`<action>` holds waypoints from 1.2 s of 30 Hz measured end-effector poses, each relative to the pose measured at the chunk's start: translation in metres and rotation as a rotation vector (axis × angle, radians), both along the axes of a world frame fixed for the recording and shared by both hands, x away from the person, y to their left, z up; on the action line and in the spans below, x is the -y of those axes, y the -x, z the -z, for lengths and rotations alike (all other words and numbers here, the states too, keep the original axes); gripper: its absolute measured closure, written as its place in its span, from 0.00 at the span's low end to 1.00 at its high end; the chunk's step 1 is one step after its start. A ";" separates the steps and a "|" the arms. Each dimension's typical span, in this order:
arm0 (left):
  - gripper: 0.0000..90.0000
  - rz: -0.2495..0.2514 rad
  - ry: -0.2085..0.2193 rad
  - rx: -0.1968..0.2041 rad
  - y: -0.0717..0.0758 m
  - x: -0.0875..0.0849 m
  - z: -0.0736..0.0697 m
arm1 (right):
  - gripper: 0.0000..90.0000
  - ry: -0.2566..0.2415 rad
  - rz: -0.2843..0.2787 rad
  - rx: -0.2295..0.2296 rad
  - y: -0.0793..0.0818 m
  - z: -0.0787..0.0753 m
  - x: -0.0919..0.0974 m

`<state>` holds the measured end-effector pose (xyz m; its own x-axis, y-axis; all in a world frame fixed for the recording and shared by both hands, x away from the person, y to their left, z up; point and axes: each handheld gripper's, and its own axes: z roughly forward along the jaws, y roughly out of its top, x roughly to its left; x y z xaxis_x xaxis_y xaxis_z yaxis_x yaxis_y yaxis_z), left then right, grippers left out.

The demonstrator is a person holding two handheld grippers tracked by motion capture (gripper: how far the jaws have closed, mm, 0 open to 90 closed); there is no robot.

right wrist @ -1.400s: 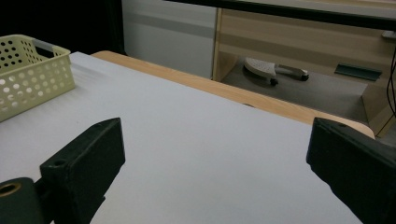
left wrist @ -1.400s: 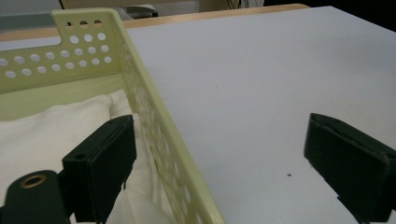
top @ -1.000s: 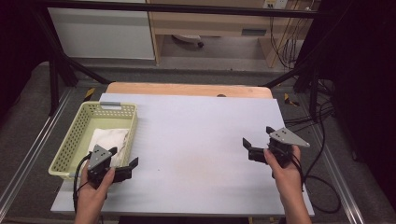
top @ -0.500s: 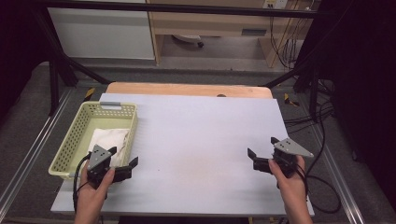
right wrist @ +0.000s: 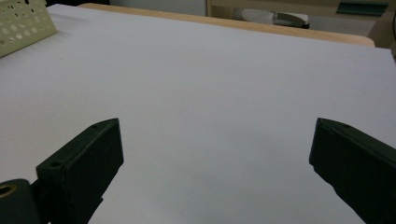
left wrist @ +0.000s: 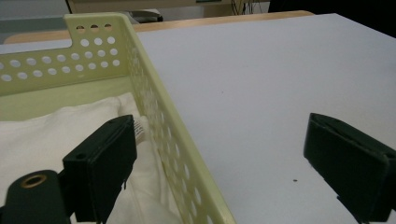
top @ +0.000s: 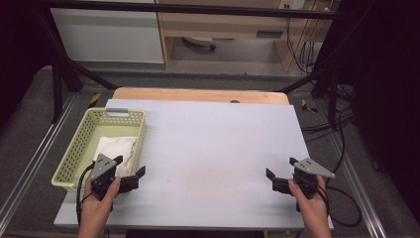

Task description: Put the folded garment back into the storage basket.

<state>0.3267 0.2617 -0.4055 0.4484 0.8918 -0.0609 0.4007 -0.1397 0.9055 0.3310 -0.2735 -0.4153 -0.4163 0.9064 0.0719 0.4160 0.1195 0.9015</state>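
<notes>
White cloth (top: pixel 115 148) lying in yellow perforated basket (top: pixel 81 144) at near left of table (top: pixel 213 139), left gripper (top: pixel 130 174) just beside its near right corner, jaws wide apart astride basket wall, right gripper (top: pixel 280 174) empty, jaws spread, over bare near-right tabletop, well apart

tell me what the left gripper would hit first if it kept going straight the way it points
Probably the basket: its right wall runs up between the open jaws of the left gripper, with the white cloth inside. Depth is hard to judge.

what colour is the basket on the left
Pale yellow-green basket, perforated with round holes; clearest in the left gripper view.
</notes>
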 end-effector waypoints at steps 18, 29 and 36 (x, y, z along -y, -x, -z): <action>0.10 0.026 0.014 0.008 0.001 0.003 -0.003 | 0.04 0.009 -0.145 -0.098 -0.003 0.024 -0.027; 0.08 0.097 0.013 0.039 0.005 0.013 -0.011 | 0.04 0.115 -0.200 -0.072 -0.020 0.031 -0.060; 0.08 0.188 -0.020 0.057 0.010 0.046 -0.013 | 0.04 0.111 -0.210 -0.054 -0.027 0.031 -0.079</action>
